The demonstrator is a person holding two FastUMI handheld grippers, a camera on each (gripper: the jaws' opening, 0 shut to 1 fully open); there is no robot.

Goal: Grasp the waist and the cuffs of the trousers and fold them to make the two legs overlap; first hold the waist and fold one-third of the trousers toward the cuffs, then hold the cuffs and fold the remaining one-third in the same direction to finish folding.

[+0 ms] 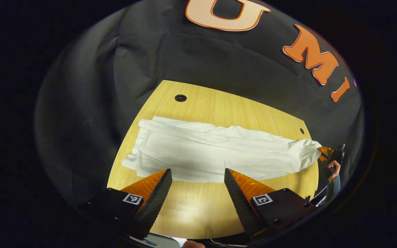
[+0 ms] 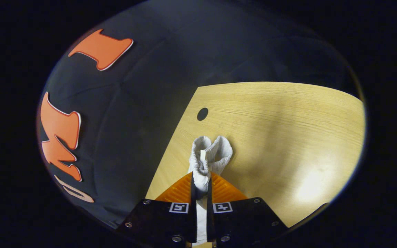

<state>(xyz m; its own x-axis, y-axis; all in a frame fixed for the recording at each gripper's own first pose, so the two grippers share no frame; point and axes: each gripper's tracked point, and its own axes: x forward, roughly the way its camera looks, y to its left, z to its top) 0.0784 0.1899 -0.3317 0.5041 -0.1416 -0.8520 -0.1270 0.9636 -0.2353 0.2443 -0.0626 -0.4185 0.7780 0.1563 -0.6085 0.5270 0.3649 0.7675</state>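
In the left gripper view, the white trousers [image 1: 219, 155] lie stretched across the wooden table [image 1: 191, 206]; the left gripper [image 1: 197, 177] hovers just before them, fingers wide apart. Far right, the right gripper [image 1: 324, 152] seems to pinch one end. In the right gripper view, its fingers [image 2: 184, 189] clamp bunched cloth.

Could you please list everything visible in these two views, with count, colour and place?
Trousers: one pair, white, laid flat lengthwise across the table, one end bunched between the right gripper's fingers.
Table: one, light wood, under the trousers.
Holes in the table: two, dark, near the far edge.
Left gripper: one, open, above the table's near edge in the left gripper view.
Right gripper: one, closed on the bunched cloth at the trousers' end.
Hand: one, holding the right gripper, at the table's end in the left gripper view.
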